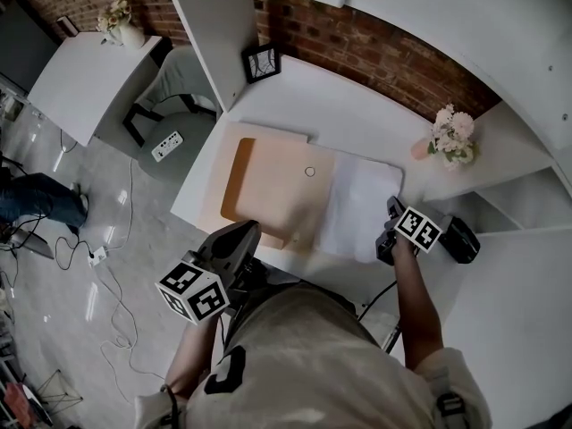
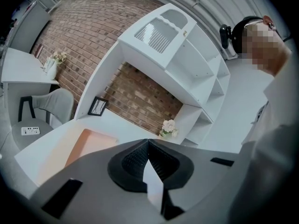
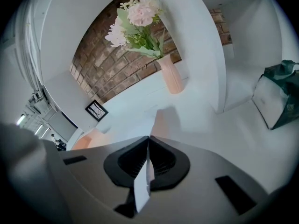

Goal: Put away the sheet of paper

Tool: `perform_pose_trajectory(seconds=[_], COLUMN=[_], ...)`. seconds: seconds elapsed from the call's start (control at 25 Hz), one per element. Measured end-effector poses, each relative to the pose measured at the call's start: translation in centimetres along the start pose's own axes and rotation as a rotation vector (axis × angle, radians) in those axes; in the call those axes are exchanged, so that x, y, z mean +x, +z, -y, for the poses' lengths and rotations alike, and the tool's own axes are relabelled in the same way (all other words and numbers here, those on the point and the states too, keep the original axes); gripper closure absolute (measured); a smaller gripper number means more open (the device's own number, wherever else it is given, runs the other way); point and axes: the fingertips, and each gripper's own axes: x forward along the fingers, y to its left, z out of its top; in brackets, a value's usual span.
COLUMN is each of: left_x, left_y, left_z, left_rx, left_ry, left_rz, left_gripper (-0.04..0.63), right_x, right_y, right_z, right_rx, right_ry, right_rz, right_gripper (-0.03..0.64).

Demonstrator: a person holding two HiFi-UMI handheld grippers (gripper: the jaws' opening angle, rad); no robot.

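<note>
Worktop (image 1: 357, 114): the peach folder (image 1: 277, 195) lies open left of centre, its near corner at the near edge. The sheet of paper (image 1: 357, 208) lies flat just right of it, running down to the near edge. I can't tell whether it overlaps the folder.

Right gripper (image 1: 392, 206) is at the sheet's right edge, jaws closed tip to tip, nothing gripped. Left gripper (image 1: 253, 229) is at the folder's near corner, also closed and empty.

Risks as I see them:
- A flat sheet gives no edge to pinch, so closed tips would likely skid it or crease it.
- A push away could run the sheet into the flower vase (image 1: 451, 137) at the far right corner.
- The left gripper could nudge the folder off the near edge.
</note>
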Motion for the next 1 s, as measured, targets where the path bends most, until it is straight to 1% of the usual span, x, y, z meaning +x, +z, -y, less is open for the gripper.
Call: perform_pose_trajectory(seconds=[0.36, 0.52, 1.0], left_x=[0.0, -0.2, -1.0], left_y=[0.2, 0.2, 1.0], left_z=[-0.7, -1.0, -1.8], left_rx=[-0.004, -0.011, -0.002], left_ry=[-0.009, 0.001, 0.010], left_rz=[-0.011, -0.020, -0.004], left_gripper=[0.578, 0.578, 0.578], right_x=[0.3, 0.5, 1.0], right_y=[-0.3, -0.6, -0.8], right_z=[-0.6, -0.7, -1.8], right_rx=[0.002, 0.002, -0.007], right_ry=[-0.005, -0.007, -0.001], right_rz=[0.002, -0.006, -0.018], right_gripper=[0.589, 0.589, 0.589])
